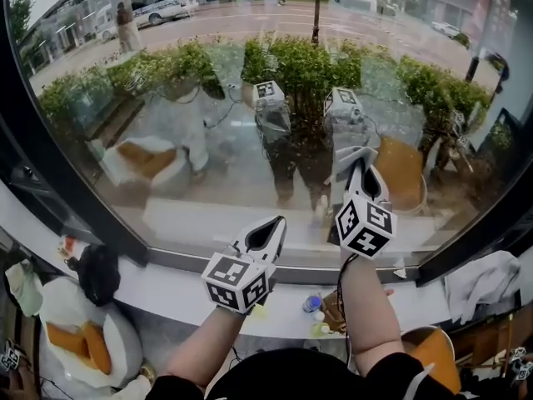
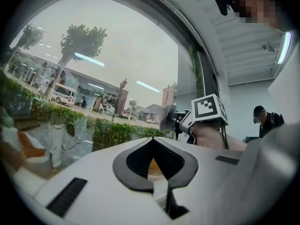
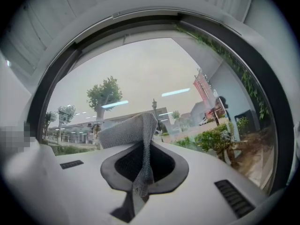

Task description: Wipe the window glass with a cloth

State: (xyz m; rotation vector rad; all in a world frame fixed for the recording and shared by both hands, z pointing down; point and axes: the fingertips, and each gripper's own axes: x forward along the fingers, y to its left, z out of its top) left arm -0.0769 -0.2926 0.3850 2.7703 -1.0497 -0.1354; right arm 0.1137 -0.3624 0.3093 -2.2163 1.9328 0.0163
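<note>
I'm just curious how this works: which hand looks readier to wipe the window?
The right. The right gripper is shut on the cloth and held up in front of the window glass. The left gripper sits lower, shut and empty.

The cloth (image 3: pixel 129 128) is a grey, open-weave rag, pinched in a fold between the closed jaws of the right tool (image 3: pixel 142 146), with its free end standing past the tips and flopping to the left. It is held up close to the window glass (image 1: pixel 208 132), though contact cannot be made out. The glass is a large, clear, upright pane in a dark frame, carrying faint reflections.
</note>
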